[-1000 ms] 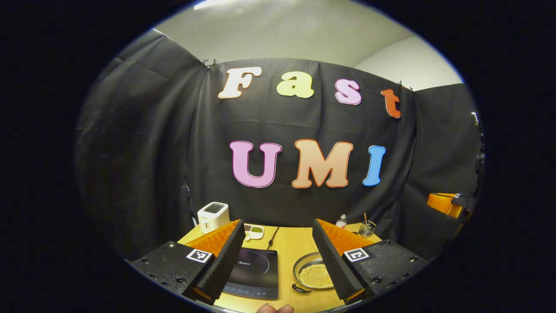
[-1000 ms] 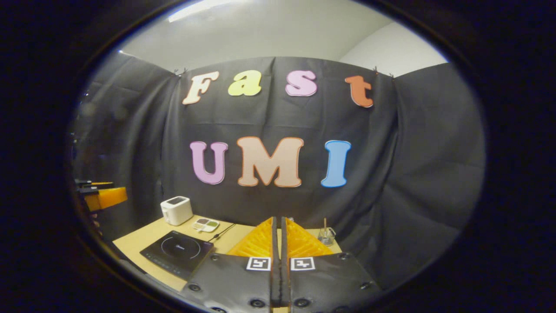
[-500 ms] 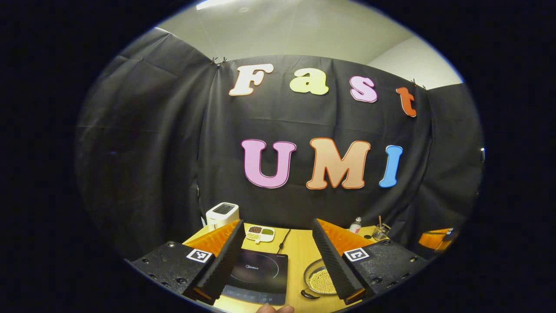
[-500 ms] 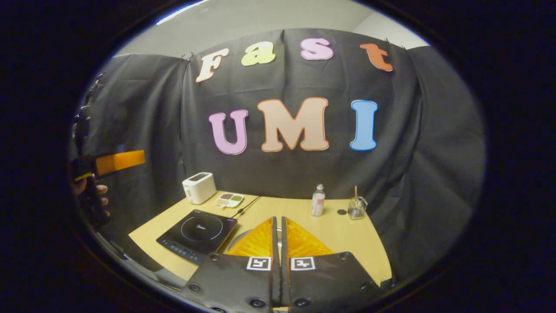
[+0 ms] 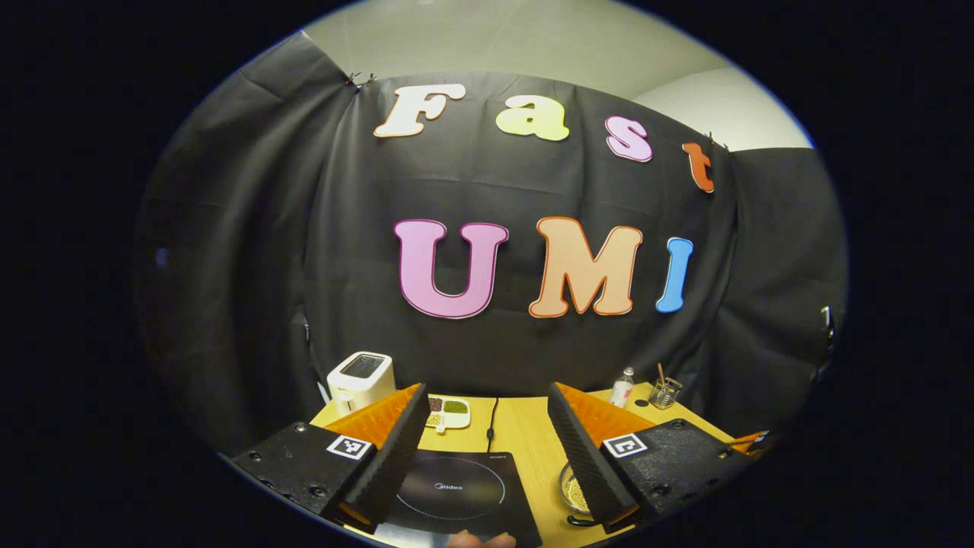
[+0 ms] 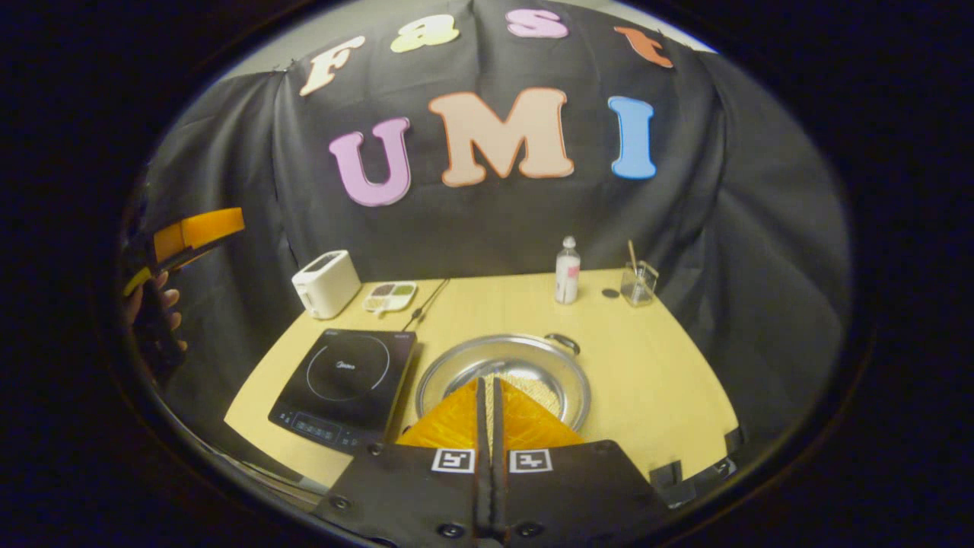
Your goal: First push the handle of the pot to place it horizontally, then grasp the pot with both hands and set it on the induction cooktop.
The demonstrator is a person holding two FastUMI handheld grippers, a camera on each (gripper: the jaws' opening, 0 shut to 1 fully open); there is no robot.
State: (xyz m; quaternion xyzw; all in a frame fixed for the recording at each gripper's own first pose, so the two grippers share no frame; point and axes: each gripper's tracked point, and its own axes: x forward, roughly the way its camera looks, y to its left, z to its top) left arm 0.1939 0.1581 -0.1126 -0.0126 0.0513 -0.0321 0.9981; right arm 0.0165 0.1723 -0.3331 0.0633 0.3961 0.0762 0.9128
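A shallow metal pot point(image 6: 456, 365) with pale grains inside stands on the wooden table point(image 6: 654, 380), right of the black induction cooktop point(image 6: 346, 384). A loop handle point(image 6: 563, 342) sticks out at its far right rim. My right gripper point(image 6: 487, 380) hovers above the pot's near side, shut with nothing between its fingers. My left gripper point(image 5: 487, 392) is open above the cooktop point(image 5: 456, 491). The pot point(image 5: 572, 491) peeks out behind its right finger, with a dark handle point(image 5: 580, 521) on the near side. In the right gripper view the left gripper point(image 6: 194, 232) is held high at far left by a hand point(image 6: 152, 304).
Along the table's back stand a white toaster point(image 6: 326, 283), a divided dish point(image 6: 389, 297) of beans, a small bottle point(image 6: 567, 270) and a glass point(image 6: 638, 283) with a stick. A black cable point(image 6: 426, 304) runs from the cooktop toward the back wall.
The right gripper has tipped down and come over the table, bringing the pot under its fingers. The left gripper has shifted closer over the cooktop. Both keep their states.
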